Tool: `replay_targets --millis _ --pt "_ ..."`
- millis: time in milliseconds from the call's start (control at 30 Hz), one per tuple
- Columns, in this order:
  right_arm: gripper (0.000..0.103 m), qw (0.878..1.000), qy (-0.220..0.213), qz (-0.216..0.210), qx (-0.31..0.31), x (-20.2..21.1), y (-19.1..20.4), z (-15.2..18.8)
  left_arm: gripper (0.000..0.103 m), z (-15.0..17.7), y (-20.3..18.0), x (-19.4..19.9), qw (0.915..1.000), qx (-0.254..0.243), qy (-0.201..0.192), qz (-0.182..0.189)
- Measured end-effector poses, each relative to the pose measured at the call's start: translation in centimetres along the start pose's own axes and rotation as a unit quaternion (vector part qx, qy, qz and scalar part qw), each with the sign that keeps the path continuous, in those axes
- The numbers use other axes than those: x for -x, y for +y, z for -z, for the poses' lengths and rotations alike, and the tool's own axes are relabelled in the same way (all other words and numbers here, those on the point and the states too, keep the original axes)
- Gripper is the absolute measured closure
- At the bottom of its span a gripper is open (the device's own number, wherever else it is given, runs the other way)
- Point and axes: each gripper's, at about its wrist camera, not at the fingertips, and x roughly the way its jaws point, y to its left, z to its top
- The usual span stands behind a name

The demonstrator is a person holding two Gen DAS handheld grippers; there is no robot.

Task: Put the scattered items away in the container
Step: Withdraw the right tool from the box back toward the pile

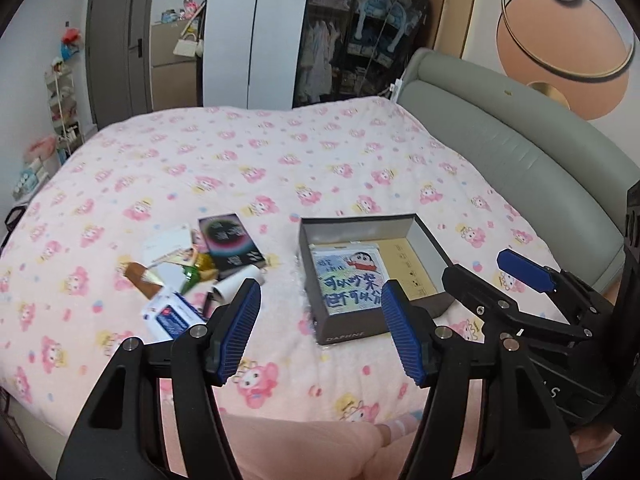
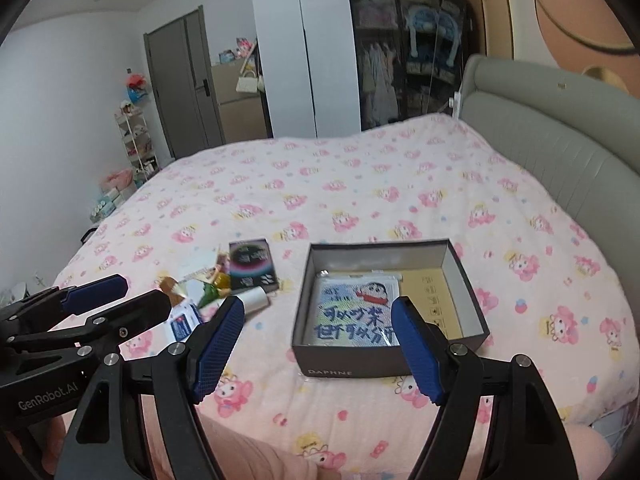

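Clutter sits heaped on the bed at nine o'clock of the box, which holds one cartoon bag. Both grippers, left and right, hover spread wide and empty, seemingly free to grab.

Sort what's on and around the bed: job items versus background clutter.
Job:
box
cartoon picture, already inside the box
black packet
white roll
blue-white pack
green figure
cards

Just lying about:
wardrobe
rack
headboard
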Motion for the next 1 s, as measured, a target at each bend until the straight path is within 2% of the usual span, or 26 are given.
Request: replay_targets --millis 167,300,400,533,700,833,1000 --pt "0.029 1.000 -0.014 -0.013 0.023 0.9 2.6 -0.3 0.039 -0.2 1.2 4.0 0.9997 0.001 -0.021 -0.014" --pt "0.029 0.998 0.015 -0.042 0.036 -1.2 5.1 -1.0 0.039 -0.2 4.3 4.3 0.9988 0.031 -0.029 -0.023" --pt "0.029 0.996 0.017 -0.060 0.060 -2.9 7.4 -2.2 0.039 -0.4 6.9 4.2 0.9974 0.054 -0.034 -0.034" --pt "0.029 0.992 0.023 -0.083 0.092 -6.0 10.5 -4.1 0.039 -1.7 10.8 2.5 0.9952 0.079 -0.030 -0.049" --pt "0.029 0.988 0.035 -0.091 0.117 -10.5 13.5 -5.8 0.040 -3.2 14.8 -1.1 0.9928 0.107 -0.013 -0.053" --pt "0.029 0.985 0.049 -0.101 0.130 -14.3 14.6 -6.8 0.040 -3.9 17.4 -4.0 0.9899 0.127 -0.007 -0.062" --pt "0.029 0.984 0.100 -0.089 0.119 -21.1 13.9 -6.8 0.041 -3.4 20.4 -9.5 0.9842 0.166 0.012 -0.061"
